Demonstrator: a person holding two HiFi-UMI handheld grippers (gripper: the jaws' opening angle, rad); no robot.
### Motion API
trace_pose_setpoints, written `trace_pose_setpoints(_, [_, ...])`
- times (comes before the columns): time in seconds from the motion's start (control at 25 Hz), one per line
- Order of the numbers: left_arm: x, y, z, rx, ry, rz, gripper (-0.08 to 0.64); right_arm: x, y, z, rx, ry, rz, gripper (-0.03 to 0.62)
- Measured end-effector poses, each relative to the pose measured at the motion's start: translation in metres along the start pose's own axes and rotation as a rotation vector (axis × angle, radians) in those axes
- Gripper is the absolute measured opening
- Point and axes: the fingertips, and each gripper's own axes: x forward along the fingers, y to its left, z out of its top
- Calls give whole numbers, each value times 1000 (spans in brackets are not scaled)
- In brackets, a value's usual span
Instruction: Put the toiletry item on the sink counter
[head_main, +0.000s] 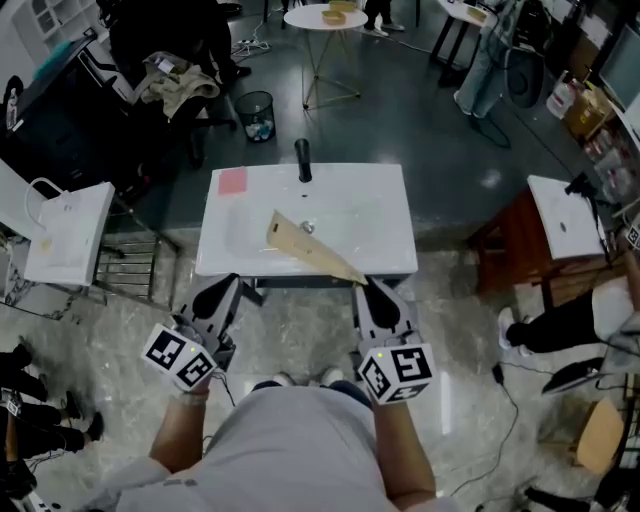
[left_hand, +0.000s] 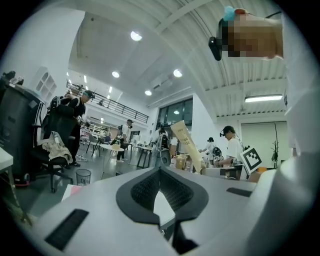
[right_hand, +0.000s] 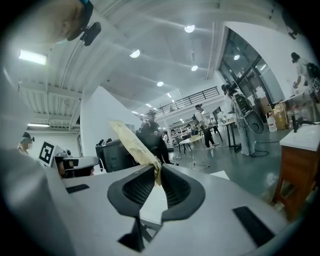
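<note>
The toiletry item (head_main: 305, 245) is a long flat tan tube. It slants over the basin of the white sink counter (head_main: 375, 205), its far end near the drain. My right gripper (head_main: 366, 285) is at the counter's front edge, shut on the tube's near end. In the right gripper view the tube (right_hand: 131, 141) rises up and left from my right gripper (right_hand: 157, 170). My left gripper (head_main: 232, 282) hovers at the counter's front left with its jaws together and nothing between them. In the left gripper view my left gripper (left_hand: 160, 170) points past the tube (left_hand: 187, 145).
A black faucet (head_main: 303, 160) stands at the back of the basin and a pink pad (head_main: 232, 181) lies on the back left corner. A white cabinet (head_main: 70, 235) is to the left, a wooden stand (head_main: 520, 235) to the right. Beyond are a bin (head_main: 256, 115) and a round table (head_main: 325, 20).
</note>
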Motion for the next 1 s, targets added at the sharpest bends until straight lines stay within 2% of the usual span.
trace_pose_setpoints(0.36, [13,-14,-21,1,43,101,17,-11,-43,-3,58,23,35,52])
trace_pose_setpoints(0.52, [16,-11,-23,-6,37,114,17,-8,-49,-5,50,42,41,51])
trace_pose_setpoints(0.76, [13,32,-25,-26,33,106,17,28,-33,-16,92,59,17,51])
trace_pose_setpoints(1.0, [26,87,-25,-45,41,70,17,78,-22,-23,81,67,-13,51])
